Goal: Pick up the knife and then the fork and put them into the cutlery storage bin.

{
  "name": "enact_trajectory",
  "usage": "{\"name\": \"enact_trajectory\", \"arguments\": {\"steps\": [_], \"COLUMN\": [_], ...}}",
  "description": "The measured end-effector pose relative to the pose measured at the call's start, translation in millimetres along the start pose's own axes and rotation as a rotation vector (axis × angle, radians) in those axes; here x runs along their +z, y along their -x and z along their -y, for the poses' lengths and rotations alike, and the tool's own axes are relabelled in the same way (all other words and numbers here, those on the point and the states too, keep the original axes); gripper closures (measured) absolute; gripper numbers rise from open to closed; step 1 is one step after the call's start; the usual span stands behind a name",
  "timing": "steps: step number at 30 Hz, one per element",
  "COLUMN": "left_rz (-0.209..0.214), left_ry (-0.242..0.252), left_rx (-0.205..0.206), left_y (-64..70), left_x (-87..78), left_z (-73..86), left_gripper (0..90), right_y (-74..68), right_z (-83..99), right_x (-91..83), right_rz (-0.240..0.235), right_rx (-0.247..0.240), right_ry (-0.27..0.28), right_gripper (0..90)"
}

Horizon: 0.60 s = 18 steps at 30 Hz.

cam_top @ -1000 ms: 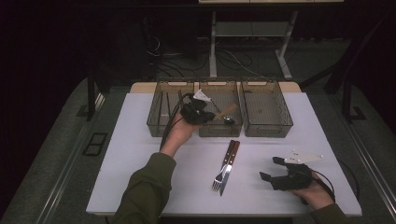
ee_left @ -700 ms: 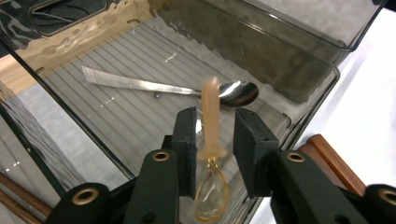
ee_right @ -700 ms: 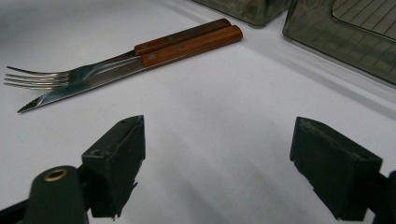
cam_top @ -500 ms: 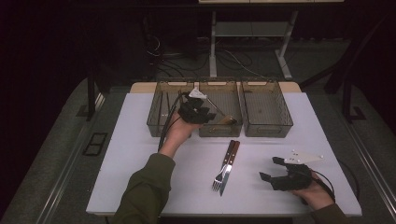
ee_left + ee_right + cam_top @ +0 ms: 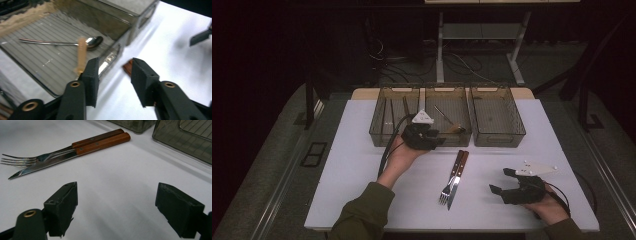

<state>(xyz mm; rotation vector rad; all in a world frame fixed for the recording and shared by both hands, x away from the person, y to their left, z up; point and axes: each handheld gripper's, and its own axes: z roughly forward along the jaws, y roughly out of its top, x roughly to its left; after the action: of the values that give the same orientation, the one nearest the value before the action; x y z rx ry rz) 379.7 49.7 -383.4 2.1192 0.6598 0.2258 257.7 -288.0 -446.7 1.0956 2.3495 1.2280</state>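
Observation:
My left gripper (image 5: 438, 140) (image 5: 113, 72) is open and holds nothing; it hovers at the front wall of the middle translucent bin (image 5: 460, 141) (image 5: 113, 53). Inside that bin lies a metal spoon (image 5: 62, 43) (image 5: 443, 115), and a blurred tan shape crosses it near my left jaw; I cannot tell what it is. A wooden-handled fork (image 5: 445, 192) (image 5: 22, 160) and knife (image 5: 457, 173) (image 5: 50, 165) lie side by side on the white table (image 5: 362, 190). To their right, low over the table, my right gripper (image 5: 499, 181) (image 5: 117, 192) is wide open with nothing in it.
Three bins stand in a row at the back: the left bin (image 5: 378, 136) holds long utensils, and the floor of the right bin (image 5: 498, 141) looks bare. The table's near edge runs just below both hands. Beyond the table are a dark floor, cables and a metal frame.
My left gripper has drawn back from over the middle bin toward its front wall. The right gripper, fork and knife have not moved.

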Motion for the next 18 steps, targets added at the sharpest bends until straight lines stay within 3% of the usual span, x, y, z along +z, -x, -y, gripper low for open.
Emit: {"name": "enact_trajectory", "arguments": {"steps": [7, 14, 18], "left_rz": [0.030, 0.050, 0.069], "left_ry": [-0.033, -0.049, -0.044], "left_rx": [0.004, 0.027, 0.032], "left_y": [12.9, 23.6, 28.2], "left_x": [2.0, -10.6, -21.3], "left_z": [18.3, 40.3, 54.0], "left_gripper": [68.8, 60.7, 54.4], "right_y": [0.0, 0.9, 1.9], "right_z": [0.0, -3.6, -11.5], "right_x": [-0.3, 0.4, 0.8], "right_rz": [-0.001, -0.024, -0.061], "right_rx": [0.005, 0.009, 0.036], "right_ry": [-0.002, -0.005, -0.002], "right_gripper": [18.3, 18.4, 18.3]}}
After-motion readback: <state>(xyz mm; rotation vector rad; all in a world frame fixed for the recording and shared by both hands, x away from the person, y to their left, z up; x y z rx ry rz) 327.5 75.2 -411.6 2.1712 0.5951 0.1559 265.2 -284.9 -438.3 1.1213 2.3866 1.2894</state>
